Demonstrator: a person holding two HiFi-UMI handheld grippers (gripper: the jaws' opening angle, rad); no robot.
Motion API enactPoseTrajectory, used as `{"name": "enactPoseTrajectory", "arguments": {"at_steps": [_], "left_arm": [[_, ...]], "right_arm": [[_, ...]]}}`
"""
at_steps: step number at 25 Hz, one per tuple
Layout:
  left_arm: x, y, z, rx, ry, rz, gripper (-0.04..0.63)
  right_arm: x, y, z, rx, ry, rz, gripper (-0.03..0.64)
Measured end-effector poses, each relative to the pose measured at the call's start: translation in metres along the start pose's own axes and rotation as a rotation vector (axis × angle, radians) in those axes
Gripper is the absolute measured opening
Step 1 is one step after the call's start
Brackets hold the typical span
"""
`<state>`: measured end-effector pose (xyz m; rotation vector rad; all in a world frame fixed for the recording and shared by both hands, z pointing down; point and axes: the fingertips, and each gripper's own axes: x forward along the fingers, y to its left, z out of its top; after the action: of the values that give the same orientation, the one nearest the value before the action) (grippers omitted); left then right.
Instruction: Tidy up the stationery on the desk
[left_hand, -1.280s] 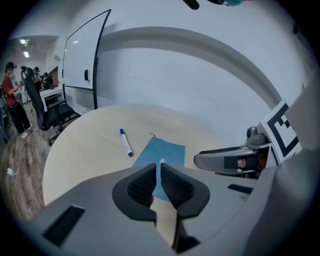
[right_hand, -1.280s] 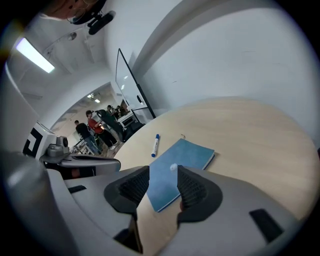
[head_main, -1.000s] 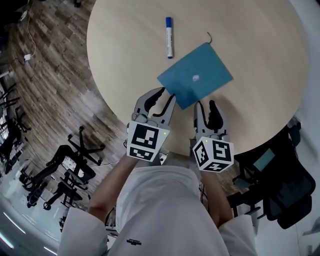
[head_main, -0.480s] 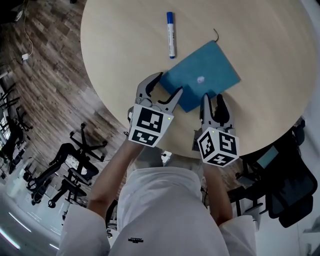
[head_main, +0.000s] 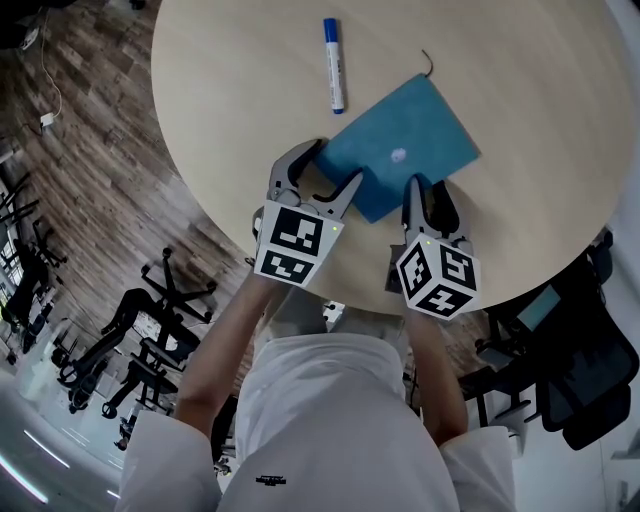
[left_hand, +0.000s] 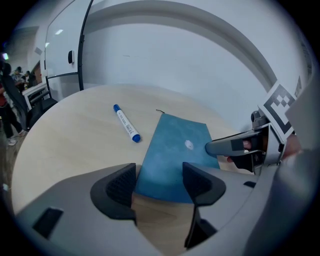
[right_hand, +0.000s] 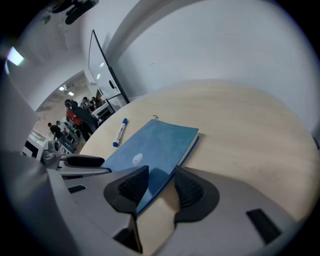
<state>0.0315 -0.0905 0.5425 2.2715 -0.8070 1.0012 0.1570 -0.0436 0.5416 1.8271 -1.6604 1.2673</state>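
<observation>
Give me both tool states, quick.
Left tool: open, jaws straddling the blue notebook's near edge, not gripping.
Right tool: open, notebook corner between its jaws, not gripped.

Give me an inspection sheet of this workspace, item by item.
Surface: round pale wood table, holding two items.
Job's things: blue notebook, closed and lying flat; blue-capped marker lying apart from it.
Clutter: nothing seen.
Grippers: left gripper open, at the notebook's near corner; right gripper open, jaws either side of the notebook's near edge, not closed on it.
Cables: cord on the floor beyond the table; thin dark string at the notebook's far corner.
Surroundings: wood floor; office chairs beside the table.
</observation>
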Motion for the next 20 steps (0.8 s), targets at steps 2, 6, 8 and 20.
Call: {"name": "enactPoseTrajectory", "arguments": {"at_steps": [2,6,8,20], "left_arm": [[0.0,0.0,0.0,0.007,0.004,0.003,0.296],[-0.002,-0.002,0.002,0.031,0.006,0.011,0.296],[-0.003,-0.005,0.001,0.031,0.011,0.01,0.295],[-0.012,-0.047,-0.024,-0.052,0.02,-0.044,0.295]], "right_arm": [[-0.001,-0.001,0.0,-0.019,0.0,-0.004,0.179],[-0.005,0.0,0.002,-0.044,-0.002,-0.013,0.164],[-0.007,-0.001,0.004,-0.049,-0.009,-0.016,0.163],[-0.019,-0.017,0.017,-0.143,-0.054,0.017,0.124]]}}
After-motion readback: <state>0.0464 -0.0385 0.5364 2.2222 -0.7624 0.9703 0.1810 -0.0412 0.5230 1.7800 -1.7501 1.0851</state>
